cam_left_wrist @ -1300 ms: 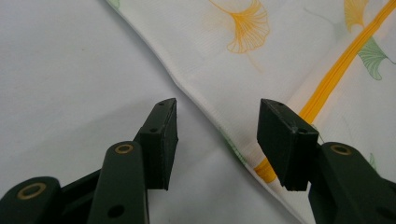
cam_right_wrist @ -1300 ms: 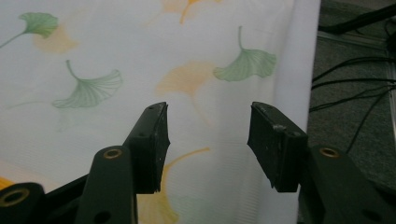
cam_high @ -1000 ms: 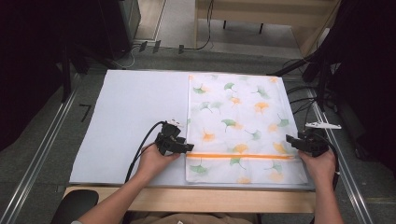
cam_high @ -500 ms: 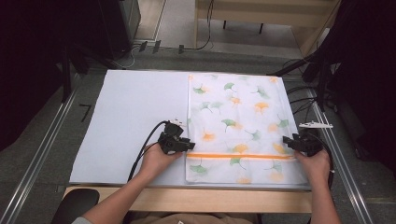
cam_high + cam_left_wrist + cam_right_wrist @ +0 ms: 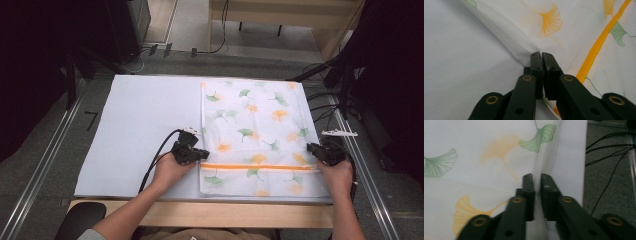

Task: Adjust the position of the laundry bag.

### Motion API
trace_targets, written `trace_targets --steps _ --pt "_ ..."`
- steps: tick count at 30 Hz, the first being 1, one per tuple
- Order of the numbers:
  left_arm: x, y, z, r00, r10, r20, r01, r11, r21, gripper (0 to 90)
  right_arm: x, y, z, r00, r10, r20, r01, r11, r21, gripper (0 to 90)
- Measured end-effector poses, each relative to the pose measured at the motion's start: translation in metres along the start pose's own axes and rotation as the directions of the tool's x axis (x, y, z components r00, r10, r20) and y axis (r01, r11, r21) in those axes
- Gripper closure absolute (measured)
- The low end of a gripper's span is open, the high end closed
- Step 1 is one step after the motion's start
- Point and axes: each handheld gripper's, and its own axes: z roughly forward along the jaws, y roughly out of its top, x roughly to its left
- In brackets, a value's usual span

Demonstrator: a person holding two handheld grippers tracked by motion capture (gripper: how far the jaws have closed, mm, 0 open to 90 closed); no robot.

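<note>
On the pale sheet (image 5: 140, 130) covering the table, a ginkgo-print mesh bag (image 5: 255, 120) with an orange zipper (image 5: 260, 167) lies flat at the right half. Left gripper (image 5: 200, 153) pinches the bag's left edge just above the zipper, jaws pressed together on the fabric. Right gripper (image 5: 311, 148) grips the right edge, jaws nearly together with mesh between them. Step in hand looks like a two-sided grasp; next move probably calls for lifting or folding both edges evenly.
</note>
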Motion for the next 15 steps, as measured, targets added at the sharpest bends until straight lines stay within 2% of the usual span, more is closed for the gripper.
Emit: trace_targets --steps 1,2,6,12,15 --pt "0.000 0.001 0.000 1.0000 0.009 0.001 -0.009 0.9999 0.006 89.1 0.002 0.001 0.000 1.0000 -0.001 -0.010 0.001 1.000 0.010 89.6" --pt "0.001 0.001 0.000 1.0000 0.006 0.006 -0.007 0.9999 0.008 89.5 0.005 0.002 0.000 0.9998 -0.016 0.009 0.016 1.000 0.017 90.0" --pt "0.008 0.002 -0.001 0.9988 -0.028 0.041 0.027 0.9996 0.007 90.0 0.006 0.004 0.000 0.9998 -0.008 0.021 0.008 0.999 0.033 90.0" --pt "0.011 0.003 -0.006 0.9988 -0.029 0.039 0.029 0.9995 0.007 90.0 0.007 0.007 -0.001 0.9998 0.016 0.011 -0.017 0.999 0.050 90.0" --pt "0.015 0.003 -0.010 0.9987 -0.037 0.034 0.037 0.9993 -0.002 90.0 0.008 0.008 -0.002 0.9998 0.019 -0.010 -0.019 0.998 0.060 90.0"
